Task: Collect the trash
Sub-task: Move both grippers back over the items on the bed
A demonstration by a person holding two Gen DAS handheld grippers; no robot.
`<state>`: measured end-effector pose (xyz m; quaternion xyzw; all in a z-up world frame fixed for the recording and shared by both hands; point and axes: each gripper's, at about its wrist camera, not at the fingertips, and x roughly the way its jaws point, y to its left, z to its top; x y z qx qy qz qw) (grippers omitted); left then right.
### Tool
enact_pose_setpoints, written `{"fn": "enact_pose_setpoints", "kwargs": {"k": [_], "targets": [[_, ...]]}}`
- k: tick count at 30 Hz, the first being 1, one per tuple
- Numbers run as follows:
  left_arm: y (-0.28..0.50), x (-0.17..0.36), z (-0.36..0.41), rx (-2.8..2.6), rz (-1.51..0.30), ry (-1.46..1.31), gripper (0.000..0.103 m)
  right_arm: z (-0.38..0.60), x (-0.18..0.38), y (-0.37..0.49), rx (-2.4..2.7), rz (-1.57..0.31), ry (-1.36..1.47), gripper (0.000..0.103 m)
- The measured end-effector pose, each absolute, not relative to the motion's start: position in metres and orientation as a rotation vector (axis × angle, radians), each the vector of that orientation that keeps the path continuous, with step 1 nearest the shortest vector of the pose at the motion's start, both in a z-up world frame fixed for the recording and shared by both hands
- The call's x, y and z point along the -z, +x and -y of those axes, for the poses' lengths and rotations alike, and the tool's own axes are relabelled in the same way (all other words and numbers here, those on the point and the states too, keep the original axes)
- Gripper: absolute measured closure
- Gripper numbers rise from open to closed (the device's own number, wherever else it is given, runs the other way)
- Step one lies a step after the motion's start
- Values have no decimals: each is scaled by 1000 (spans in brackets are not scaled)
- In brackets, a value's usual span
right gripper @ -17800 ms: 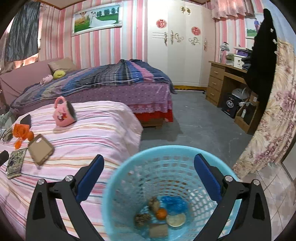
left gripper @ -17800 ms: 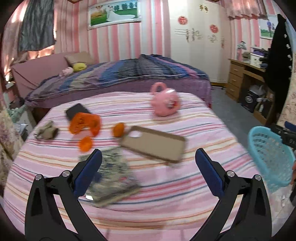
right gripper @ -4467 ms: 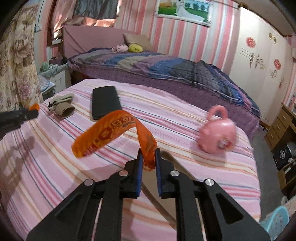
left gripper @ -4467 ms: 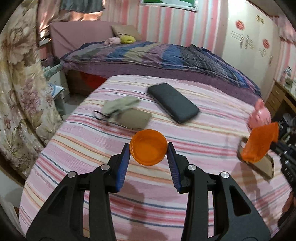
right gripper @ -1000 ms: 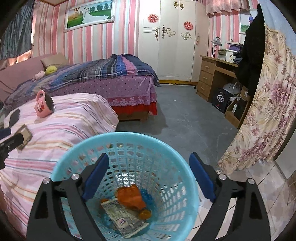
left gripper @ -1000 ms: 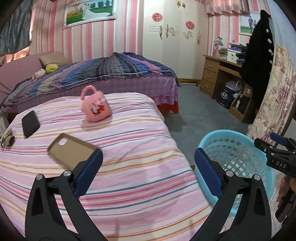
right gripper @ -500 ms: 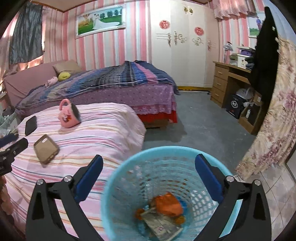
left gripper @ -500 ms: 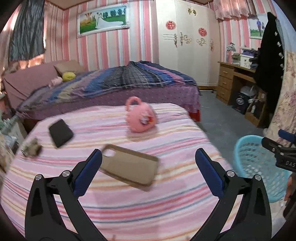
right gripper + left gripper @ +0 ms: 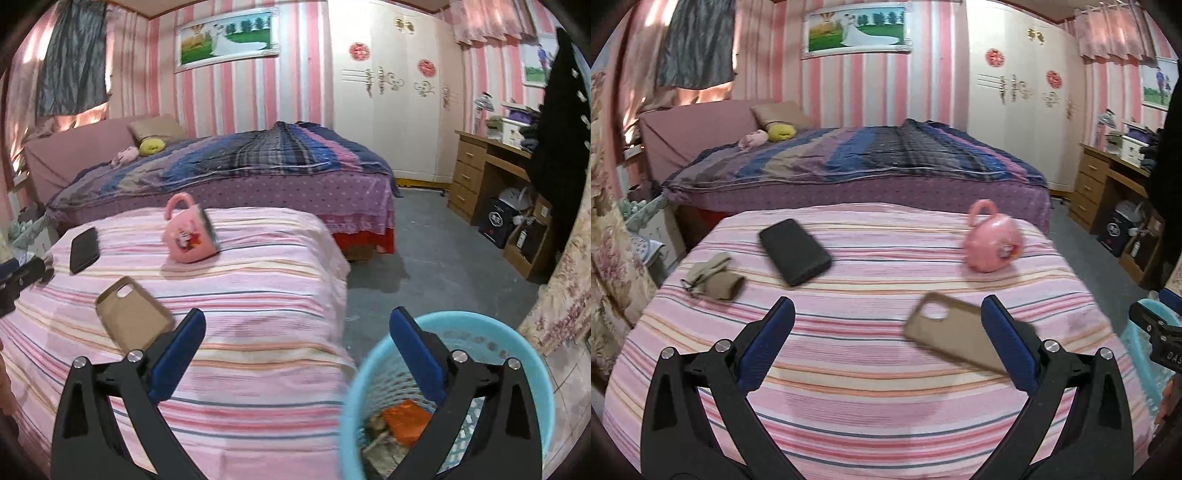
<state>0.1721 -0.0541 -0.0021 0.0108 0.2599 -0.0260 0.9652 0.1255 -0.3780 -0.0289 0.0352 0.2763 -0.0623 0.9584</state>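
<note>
Right gripper (image 9: 293,341): fingers spread wide, just been opening, nothing between. Blue basket (image 9: 532,373) on floor beside striped bed (image 9: 258,291) holds orange wrapper (image 9: 404,419) plus other scraps, so trash looks collected. Left gripper (image 9: 886,332): fingers spread, empty. On bed: tan phone case (image 9: 951,338), black phone (image 9: 794,251), khaki pouch (image 9: 713,275), pink mug (image 9: 991,240); none looks like trash. Task likely near done.

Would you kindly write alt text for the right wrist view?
Open, empty right gripper above a striped bed, beside a blue basket holding an orange wrapper. A pink mug, tan phone case and black phone lie on the bed.
</note>
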Motion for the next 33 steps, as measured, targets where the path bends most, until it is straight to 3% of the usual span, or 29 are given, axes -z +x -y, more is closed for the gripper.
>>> {"fn": "enact_pose_setpoints", "kwargs": {"k": [33], "targets": [[212, 10, -189, -209, -568, -107, 6, 145, 25, 203, -115, -588, -105, 5]]}}
